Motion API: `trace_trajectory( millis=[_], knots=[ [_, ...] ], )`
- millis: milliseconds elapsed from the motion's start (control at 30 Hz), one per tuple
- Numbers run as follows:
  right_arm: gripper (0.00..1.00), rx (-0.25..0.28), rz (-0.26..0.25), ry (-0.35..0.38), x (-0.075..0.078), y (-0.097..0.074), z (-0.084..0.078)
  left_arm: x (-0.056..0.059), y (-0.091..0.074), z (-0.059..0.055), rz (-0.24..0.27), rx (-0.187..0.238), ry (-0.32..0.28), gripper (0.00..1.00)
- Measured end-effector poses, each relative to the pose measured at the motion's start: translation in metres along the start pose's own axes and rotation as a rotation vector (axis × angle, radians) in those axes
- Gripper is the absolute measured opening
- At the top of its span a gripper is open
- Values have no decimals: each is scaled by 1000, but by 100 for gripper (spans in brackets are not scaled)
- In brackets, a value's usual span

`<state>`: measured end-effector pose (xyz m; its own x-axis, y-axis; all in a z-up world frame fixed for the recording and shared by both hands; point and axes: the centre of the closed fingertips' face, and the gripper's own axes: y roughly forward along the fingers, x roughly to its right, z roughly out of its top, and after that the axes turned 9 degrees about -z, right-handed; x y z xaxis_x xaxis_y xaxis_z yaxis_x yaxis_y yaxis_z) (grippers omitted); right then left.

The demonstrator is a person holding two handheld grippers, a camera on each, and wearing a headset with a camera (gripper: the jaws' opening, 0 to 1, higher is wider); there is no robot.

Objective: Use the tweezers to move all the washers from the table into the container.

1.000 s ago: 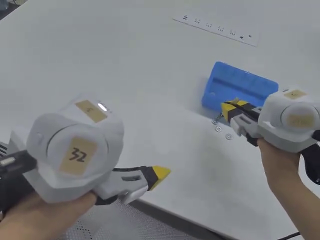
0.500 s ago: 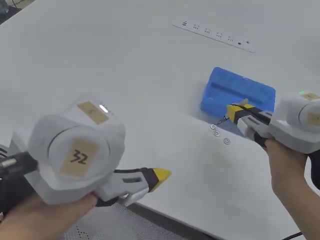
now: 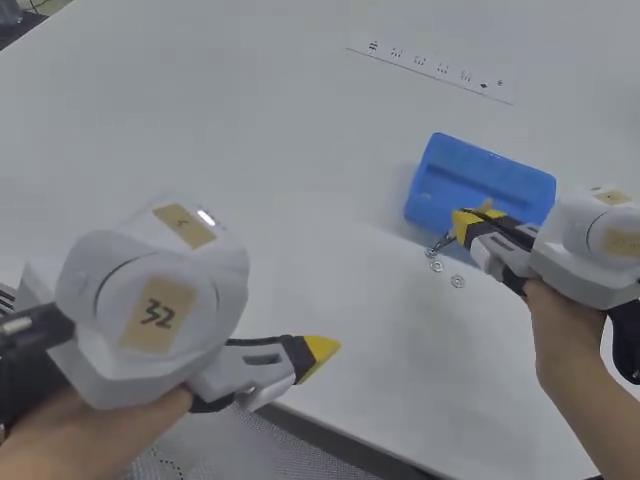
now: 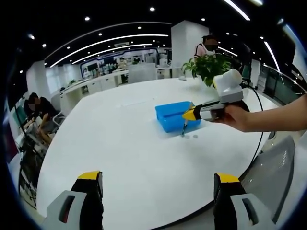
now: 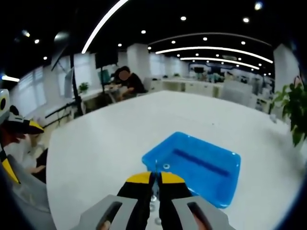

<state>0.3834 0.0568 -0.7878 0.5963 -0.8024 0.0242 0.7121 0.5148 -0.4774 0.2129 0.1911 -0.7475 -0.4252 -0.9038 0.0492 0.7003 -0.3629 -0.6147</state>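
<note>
Here, the right tool (image 3: 468, 225), clamped on the tweezers (image 3: 440, 243), hung over washers (image 3: 436, 266) just beside the blue container (image 3: 480, 180) on the counter (image 3: 250, 150); the left tool (image 4: 154, 178) hovered near, jaws apart.

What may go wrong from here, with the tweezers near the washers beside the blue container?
1. The washers lie flat on the smooth table, so the tweezers may push one away instead of gripping it.
2. The right tool holds the tweezers only by a pinch; pressing down may twist them.
3. The tips work close to the blue container and may bump it.
</note>
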Motion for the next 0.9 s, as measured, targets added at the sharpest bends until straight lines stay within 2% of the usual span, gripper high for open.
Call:
trace_trajectory(
  millis=[100,267,533,700,733,900],
  knots=[
    [1,-1,-3,-53,-2,0,0,0,1,-1,-2,-3,0,98],
    [1,-4,-3,-81,-2,0,0,0,1,0,0,-3,1,98],
    [1,9,-6,-79,-2,0,5,-1,1,-2,3,-8,-4,98],
    [1,-12,-9,-62,0,4,-2,-1,2,-3,1,-10,-4,98],
    [1,5,-10,-53,0,3,0,-1,2,-3,1,-10,-3,98],
    [1,-3,-15,-69,1,1,-2,-2,2,-4,1,-8,-12,98]
  ],
)
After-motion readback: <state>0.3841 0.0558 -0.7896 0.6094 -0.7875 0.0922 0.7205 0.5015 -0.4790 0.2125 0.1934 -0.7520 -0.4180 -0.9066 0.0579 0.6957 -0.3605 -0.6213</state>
